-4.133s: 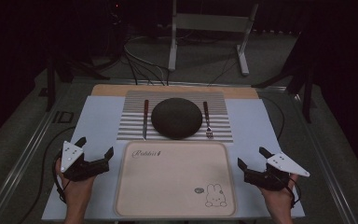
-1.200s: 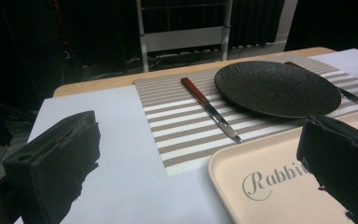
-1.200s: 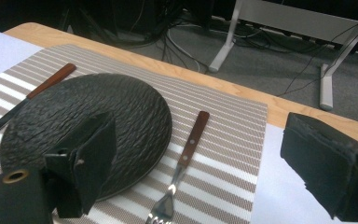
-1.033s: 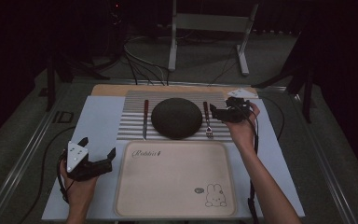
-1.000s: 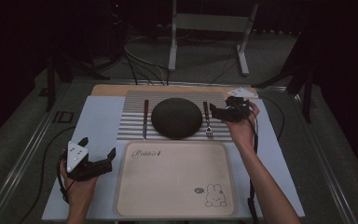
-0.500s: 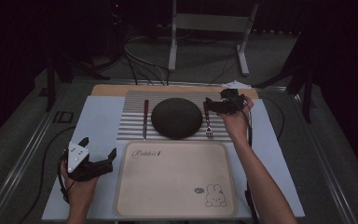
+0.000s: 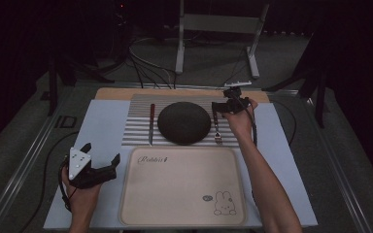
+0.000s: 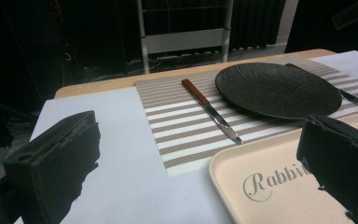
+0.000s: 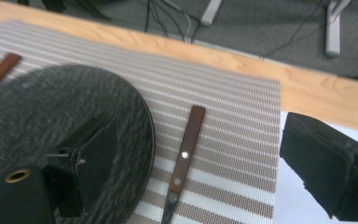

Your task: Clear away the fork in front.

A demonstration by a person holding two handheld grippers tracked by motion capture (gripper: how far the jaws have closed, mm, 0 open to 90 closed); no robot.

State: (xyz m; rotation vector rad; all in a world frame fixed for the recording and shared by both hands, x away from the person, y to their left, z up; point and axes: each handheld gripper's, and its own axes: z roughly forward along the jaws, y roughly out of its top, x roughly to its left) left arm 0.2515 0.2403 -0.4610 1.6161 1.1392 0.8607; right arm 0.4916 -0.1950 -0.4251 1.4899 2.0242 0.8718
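Note:
A dark round plate (image 7: 183, 123) lies on a striped placemat (image 7: 138, 133), with a knife (image 7: 151, 124) to its left and a fork (image 7: 217, 132) to its right. My right gripper (image 7: 222, 106) hovers open over the far end of the fork. In the right gripper view its jaws straddle the fork's brown handle (image 9: 186, 149), the left one over the plate's rim (image 9: 144, 116). My left gripper (image 7: 102, 153) rests open near the front left, beside a beige tray (image 7: 182, 187). The left gripper view shows the knife (image 8: 212, 111), the plate (image 8: 275, 88) and the tray's corner (image 8: 256, 186) ahead.
The placemat and tray lie on a white sheet (image 7: 102, 126) over a wooden table (image 7: 116, 93). A metal stand (image 7: 218, 29) and cables are on the floor beyond the far edge. Bare sheet lies at both sides.
My right gripper has travelled from the front right corner to the fork beside the plate, then edged a little farther back. The left gripper has barely moved.

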